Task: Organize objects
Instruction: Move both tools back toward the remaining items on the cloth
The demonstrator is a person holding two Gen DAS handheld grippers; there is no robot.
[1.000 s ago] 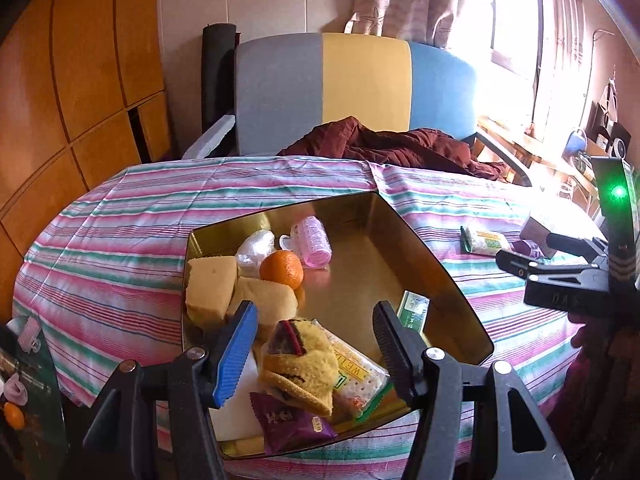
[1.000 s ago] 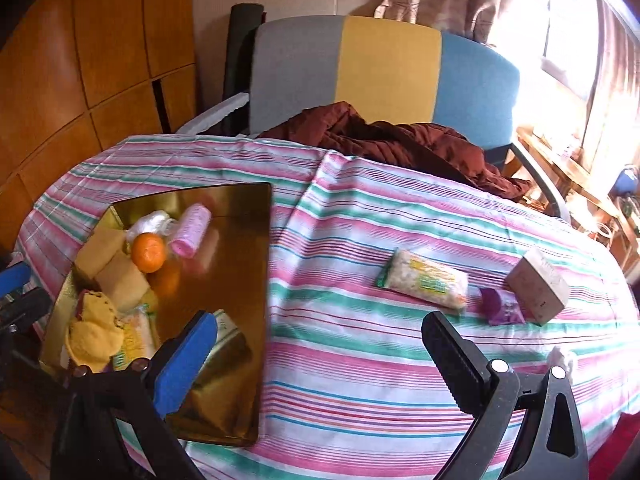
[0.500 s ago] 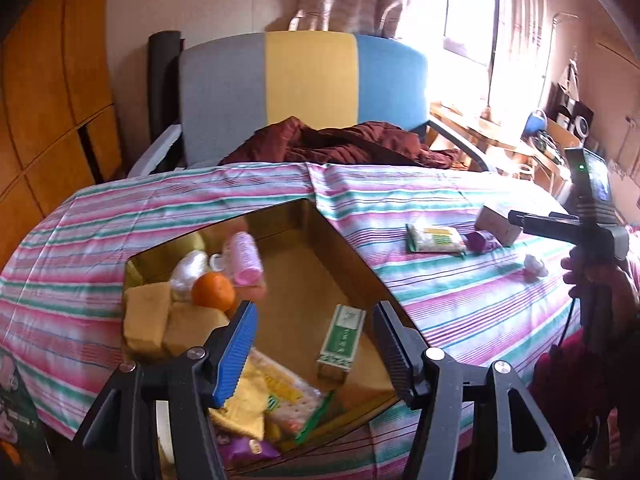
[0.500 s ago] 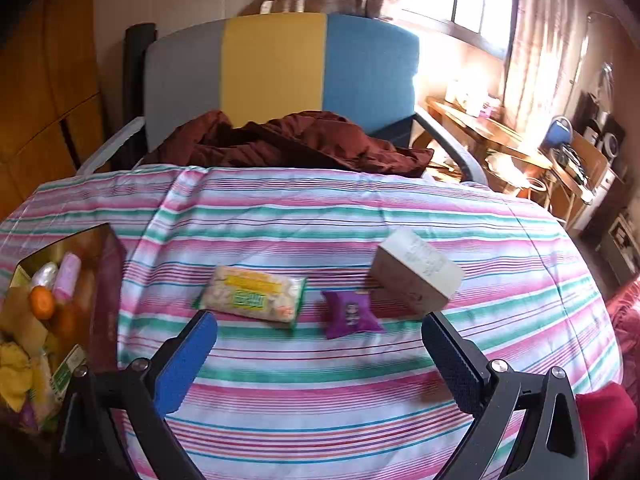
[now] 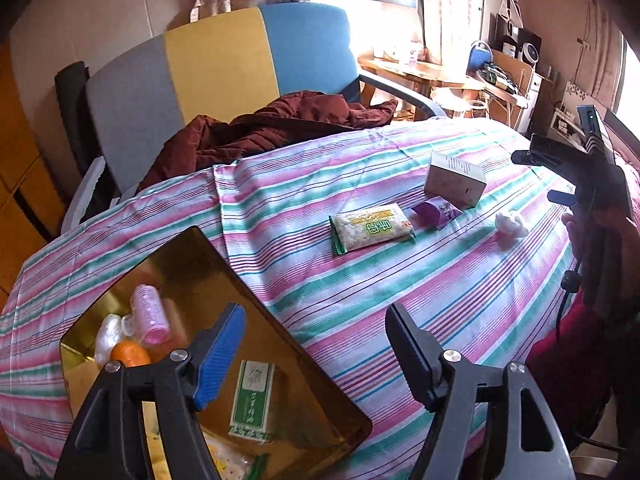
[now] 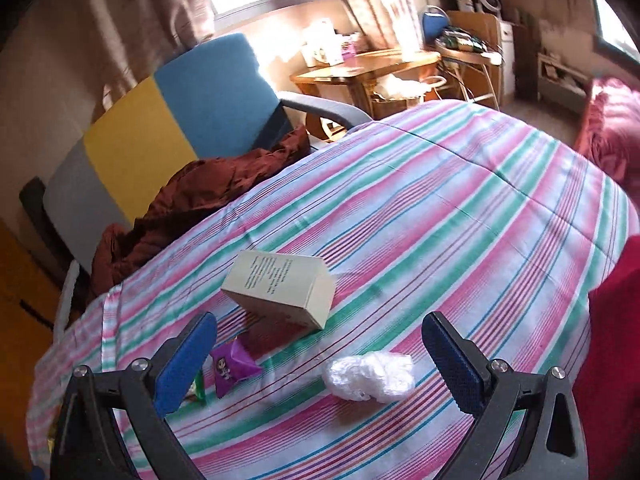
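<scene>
At lower left of the left view, the left tongs [image 5: 316, 354], jaws just widened and empty, hang over one gold tin [image 5: 304, 380] holding a green-labelled box [image 5: 253, 400], an orange [image 5: 130, 354] and a pink roller [image 5: 149, 314]. Mid-frame on the striped worktop [image 5: 400, 292]: one rice-snack packet [image 5: 372, 229], one purple sachet [image 6: 232, 366], one crumpled white wad [image 6: 370, 376], one printed beige carton [image 6: 282, 286]. The right tongs [image 6: 320, 356] gape empty above the wad.

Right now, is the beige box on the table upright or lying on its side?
Lying on its side. The beige box rests lengthwise on the striped cloth, printed face up.
</scene>
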